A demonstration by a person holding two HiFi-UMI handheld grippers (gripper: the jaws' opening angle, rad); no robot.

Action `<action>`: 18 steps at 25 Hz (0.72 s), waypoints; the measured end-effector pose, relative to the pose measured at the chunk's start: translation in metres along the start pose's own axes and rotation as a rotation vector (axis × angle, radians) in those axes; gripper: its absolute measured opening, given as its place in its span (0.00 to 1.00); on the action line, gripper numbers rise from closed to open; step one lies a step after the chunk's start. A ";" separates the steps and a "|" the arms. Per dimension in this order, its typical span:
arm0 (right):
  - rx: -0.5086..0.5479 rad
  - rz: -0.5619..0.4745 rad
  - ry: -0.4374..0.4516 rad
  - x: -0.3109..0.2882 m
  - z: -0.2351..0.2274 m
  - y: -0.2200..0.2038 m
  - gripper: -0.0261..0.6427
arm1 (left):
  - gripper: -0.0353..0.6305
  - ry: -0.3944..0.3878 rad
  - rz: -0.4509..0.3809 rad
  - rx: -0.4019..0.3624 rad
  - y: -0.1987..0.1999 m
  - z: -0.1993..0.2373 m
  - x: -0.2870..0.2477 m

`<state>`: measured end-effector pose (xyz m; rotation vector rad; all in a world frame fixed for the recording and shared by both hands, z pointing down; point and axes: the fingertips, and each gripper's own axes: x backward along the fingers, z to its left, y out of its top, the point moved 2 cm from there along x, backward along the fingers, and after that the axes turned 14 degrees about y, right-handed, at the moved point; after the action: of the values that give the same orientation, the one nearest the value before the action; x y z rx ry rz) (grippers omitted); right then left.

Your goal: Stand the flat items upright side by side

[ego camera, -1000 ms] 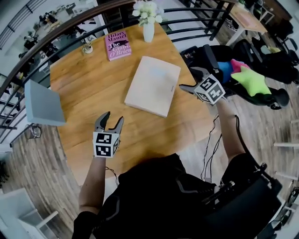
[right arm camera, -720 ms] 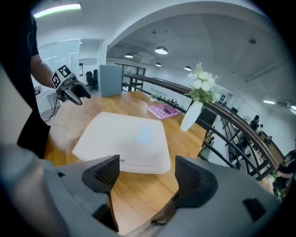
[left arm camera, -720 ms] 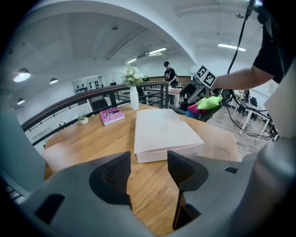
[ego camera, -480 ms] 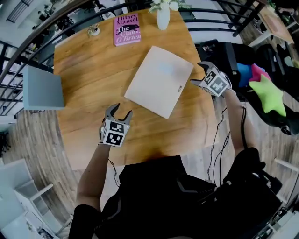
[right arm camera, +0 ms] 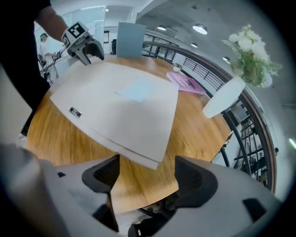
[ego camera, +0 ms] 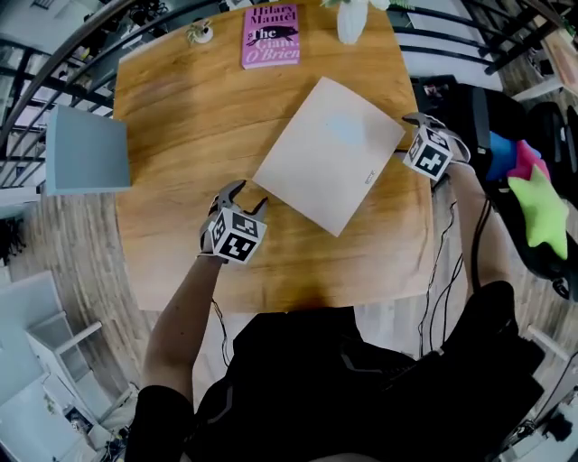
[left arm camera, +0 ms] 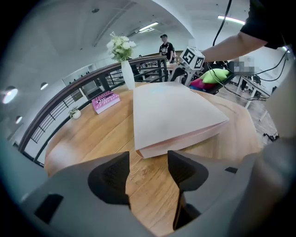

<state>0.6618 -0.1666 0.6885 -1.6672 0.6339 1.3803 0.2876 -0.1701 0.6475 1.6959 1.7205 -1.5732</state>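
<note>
Large pale book (ego camera: 330, 153) lying flat at the middle of the round wooden table (ego camera: 181, 135), set cornerwise. At its near left corner the left gripper (ego camera: 248, 194), jaws wide apart with only bare wood between them and the corner just ahead of the tips; at its right corner the right gripper (ego camera: 406, 135), jaws wide too though just now closing a little, the corner at their mouth, not pressed by the pads. Farther out, a pink book (ego camera: 271, 36) flat at the far edge near a white vase (ego camera: 352, 20), and a grey-blue board (ego camera: 86, 151) at the table's left edge.
</note>
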 end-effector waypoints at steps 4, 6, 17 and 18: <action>0.041 0.025 0.062 -0.015 0.000 0.001 0.60 | 0.45 0.006 0.003 -0.074 0.002 -0.003 -0.011; 0.065 0.031 0.094 -0.020 0.002 0.001 0.56 | 0.45 0.005 0.008 -0.119 0.006 -0.006 -0.015; 0.159 0.041 0.053 -0.014 0.004 0.007 0.53 | 0.46 -0.005 0.055 -0.211 0.005 -0.014 -0.025; 0.160 0.040 0.034 -0.008 0.005 0.010 0.53 | 0.46 -0.003 0.058 -0.219 0.004 -0.013 -0.025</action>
<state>0.6491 -0.1684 0.6930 -1.5604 0.7804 1.2967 0.3044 -0.1745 0.6704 1.6199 1.7528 -1.3084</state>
